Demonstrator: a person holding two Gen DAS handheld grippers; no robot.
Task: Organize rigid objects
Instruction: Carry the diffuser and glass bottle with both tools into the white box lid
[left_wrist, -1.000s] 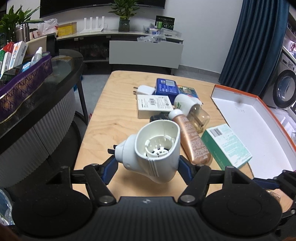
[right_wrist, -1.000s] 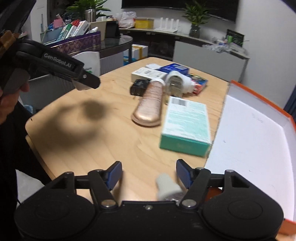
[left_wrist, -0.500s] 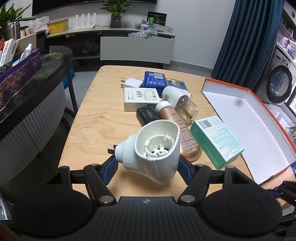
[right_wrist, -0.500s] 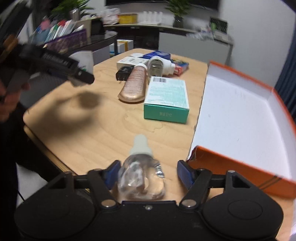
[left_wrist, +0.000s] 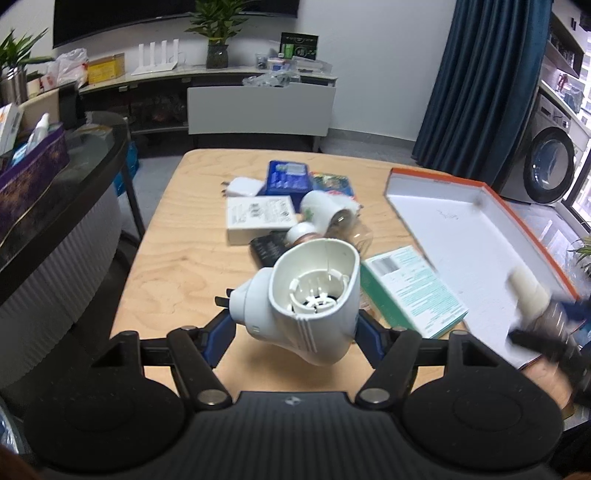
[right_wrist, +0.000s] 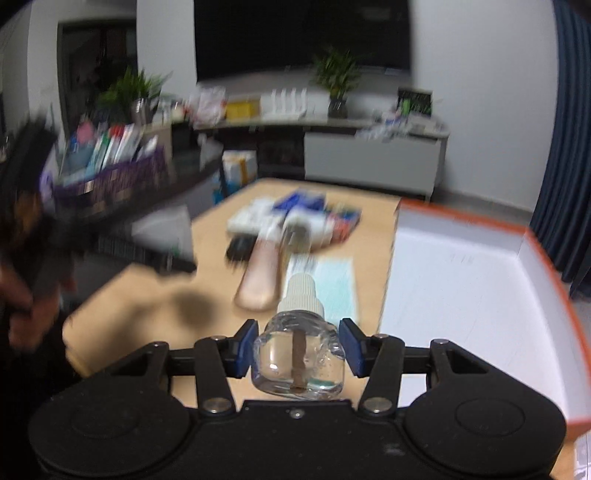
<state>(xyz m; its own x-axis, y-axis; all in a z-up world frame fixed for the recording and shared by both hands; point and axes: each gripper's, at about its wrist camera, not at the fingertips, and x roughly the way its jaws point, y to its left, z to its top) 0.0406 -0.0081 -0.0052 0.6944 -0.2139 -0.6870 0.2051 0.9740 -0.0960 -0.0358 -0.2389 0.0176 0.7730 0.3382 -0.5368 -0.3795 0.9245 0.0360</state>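
Refill and heater are held apart for sorting: small clear glass bottle with white ribbed cap is clamped in the right hand-held gripper, white plastic plug-in vaporiser in the left hand-held gripper.

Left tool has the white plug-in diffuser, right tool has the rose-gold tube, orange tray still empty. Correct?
One error: the right tool holds the clear refill bottle with the white cap, not the rose-gold tube, which lies on the table. The right wrist view shows it. The left tool does hold the white plug-in diffuser, and the orange tray is empty.

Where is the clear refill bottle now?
In the right wrist view the clear refill bottle sits between the right gripper's pads, above the table's near edge.
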